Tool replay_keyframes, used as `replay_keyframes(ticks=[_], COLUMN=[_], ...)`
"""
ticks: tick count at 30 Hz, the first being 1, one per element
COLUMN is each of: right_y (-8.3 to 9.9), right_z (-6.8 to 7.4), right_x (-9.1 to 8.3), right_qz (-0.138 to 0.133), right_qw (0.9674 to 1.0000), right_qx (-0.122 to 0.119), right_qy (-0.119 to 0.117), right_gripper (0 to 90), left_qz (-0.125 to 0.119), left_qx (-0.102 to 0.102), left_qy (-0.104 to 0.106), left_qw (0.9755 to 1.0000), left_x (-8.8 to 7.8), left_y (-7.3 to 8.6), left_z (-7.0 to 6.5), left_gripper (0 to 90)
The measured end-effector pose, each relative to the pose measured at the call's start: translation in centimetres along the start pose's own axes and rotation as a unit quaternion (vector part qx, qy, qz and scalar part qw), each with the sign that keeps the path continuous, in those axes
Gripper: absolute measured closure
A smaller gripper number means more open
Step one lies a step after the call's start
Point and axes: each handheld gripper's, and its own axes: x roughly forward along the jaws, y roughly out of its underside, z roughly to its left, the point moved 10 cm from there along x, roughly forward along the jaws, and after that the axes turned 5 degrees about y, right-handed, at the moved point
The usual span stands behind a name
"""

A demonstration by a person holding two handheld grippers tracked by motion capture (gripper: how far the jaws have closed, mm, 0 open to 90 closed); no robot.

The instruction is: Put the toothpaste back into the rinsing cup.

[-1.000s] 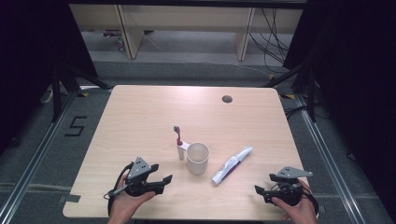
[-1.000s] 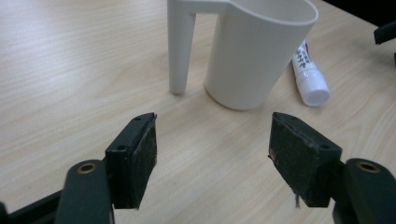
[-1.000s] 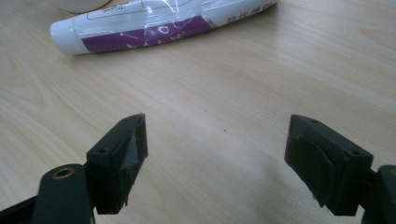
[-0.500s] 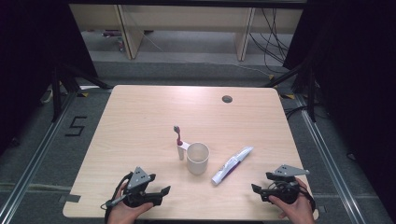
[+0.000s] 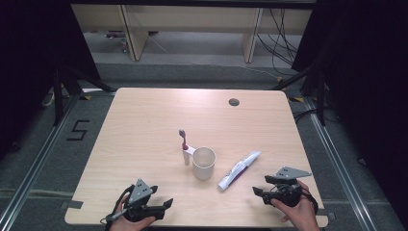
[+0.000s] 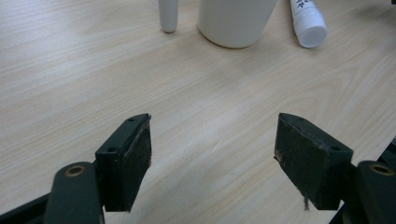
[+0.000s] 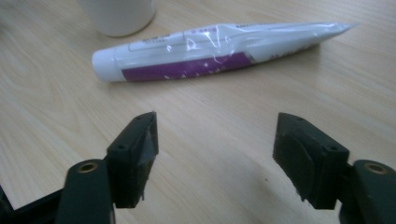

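Note:
A white cup [image 5: 204,162] stands upright near the middle of the wooden table [image 5: 144,125]. A toothbrush [image 5: 184,147] with a red and white handle lies just left of it. A white and purple toothpaste tube [image 5: 239,169] lies to its right, cap toward me. My left gripper [image 5: 166,206] rests at the near edge, open and empty, its jaws having just widened a little. In the left gripper view [image 6: 212,158] the cup [image 6: 236,21] is ahead. My right gripper [image 5: 257,192] is open and its jaws have just been closing with nothing between them. In its own view [image 7: 215,154] the tube [image 7: 210,46] lies just beyond.
A dark round hole [image 5: 234,102] sits in the tabletop at the far right. Wooden shelving [image 5: 187,29] and cables stand beyond the far edge. The floor at the left carries a painted "5" [image 5: 79,130]. Metal rails run along both sides of the table.
My left gripper has slid back toward the near edge of the table. The right hand stays in place, and its jaws stand a bit narrower.

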Motion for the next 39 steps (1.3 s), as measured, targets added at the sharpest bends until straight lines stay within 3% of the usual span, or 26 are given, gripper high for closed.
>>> replay_keyframes(ticks=[1, 3, 5, 6, 7, 8, 9, 10, 11, 12, 14, 15, 16, 22, 23, 26, 27, 30, 31, 34, 36, 39], right_y=[-0.3, -0.7, -1.3, -1.4, -1.5, -1.8, -2.3, -2.3, -2.5, -2.6, -3.1, -3.2, -3.4, -4.3, -4.3, -4.9, -4.9, -5.2, -5.2, -5.3, -5.3, -5.6], right_z=[0.2, 0.6, 0.8, 1.2, 1.5, 1.7, 1.8, 2.1, 2.3, 2.8, 3.2, 3.7, 4.1, 5.8, 6.1, 6.6, 6.9, 7.3, 7.2, 7.8, 8.0, 8.2], right_x=[0.1, 0.2, 0.3, 0.3, 0.4, 0.4, 0.7, 0.8, 1.0, 1.2, 1.7, 1.9, 2.1, 3.6, 3.8, 4.7, 4.8, 5.8, 6.1, 6.7, 7.0, 7.6], right_qz=[-0.003, -0.007, -0.013, -0.007, -0.004, -0.008, -0.019, -0.012, -0.014, -0.011, -0.016, -0.011, -0.010, -0.006, -0.001, -0.005, 0.003, 0.007, 0.008, 0.016, 0.021, 0.019], right_qw=[1.0000, 0.9999, 0.9997, 0.9997, 0.9997, 0.9996, 0.9991, 0.9994, 0.9989, 0.9990, 0.9976, 0.9973, 0.9971, 0.9939, 0.9945, 0.9925, 0.9936, 0.9923, 0.9920, 0.9914, 0.9915, 0.9899], right_qx=[-0.002, -0.001, -0.015, -0.010, -0.006, -0.008, -0.027, -0.018, -0.031, -0.024, -0.053, -0.054, -0.055, -0.085, -0.076, -0.093, -0.079, -0.089, -0.095, -0.096, -0.095, -0.109], right_qy=[-0.006, -0.009, -0.012, -0.019, -0.023, -0.026, -0.028, -0.028, -0.032, -0.035, -0.042, -0.049, -0.053, -0.070, -0.073, -0.079, -0.080, -0.086, -0.083, -0.087, -0.086, -0.088], right_gripper=[37.6, 44.4, 50.9, 54.7, 57.1, 62.1, 65.8, 68.5, 72.1, 75.7, 82.2, 84.4, 86.6, 89.6, 89.8, 89.8, 89.8, 89.8, 89.8, 89.7, 89.7, 89.7], left_qz=[0.003, -0.007, 0.007, 0.010, -0.003, 0.000, 0.000, -0.004, 0.000, 0.007, 0.012, -0.002, 0.000, 0.000, 0.003, 0.002, 0.001, 0.014, 0.005, 0.002, 0.018, 0.002], left_qx=[0.006, -0.003, 0.009, 0.010, -0.001, 0.003, 0.002, -0.002, 0.000, 0.004, 0.011, 0.002, 0.003, 0.004, 0.007, 0.007, 0.003, 0.018, 0.010, 0.010, 0.022, 0.009], left_qy=[-0.001, 0.001, 0.001, 0.000, 0.003, 0.002, 0.002, 0.002, -0.001, -0.002, 0.002, 0.003, 0.003, 0.004, 0.002, 0.004, 0.003, 0.004, 0.005, 0.006, 0.006, 0.005], left_qw=[1.0000, 1.0000, 0.9999, 0.9999, 1.0000, 1.0000, 1.0000, 1.0000, 1.0000, 1.0000, 0.9999, 1.0000, 1.0000, 1.0000, 1.0000, 1.0000, 1.0000, 0.9997, 0.9999, 0.9999, 0.9996, 0.9999], left_x=[-0.1, 0.1, 0.0, -0.1, 0.1, 0.0, 0.0, 0.1, 0.1, 0.0, 0.0, 0.2, 0.2, 0.2, 0.2, 0.2, 0.2, 0.1, 0.3, 0.4, 0.1, 0.3], left_y=[0.1, 0.1, 0.4, 0.4, 0.3, 0.3, 0.3, 0.3, 0.4, 0.6, 0.7, 0.4, 0.4, 0.4, 0.5, 0.5, 0.5, 0.7, 0.6, 0.5, 0.8, 0.5], left_z=[0.1, 0.0, 0.1, 0.2, 0.0, 0.1, 0.1, 0.1, 0.1, 0.1, 0.1, -0.1, -0.2, -0.2, -0.1, -0.1, -0.1, -0.1, -0.2, -0.3, -0.2, -0.3], left_gripper=[27.1, 27.1, 27.0, 27.0, 27.0, 27.0, 27.0, 27.0, 27.0, 27.0, 27.0, 27.0, 27.0, 27.1, 27.0, 27.1, 27.0, 27.0, 27.0, 27.0, 27.0, 26.6])
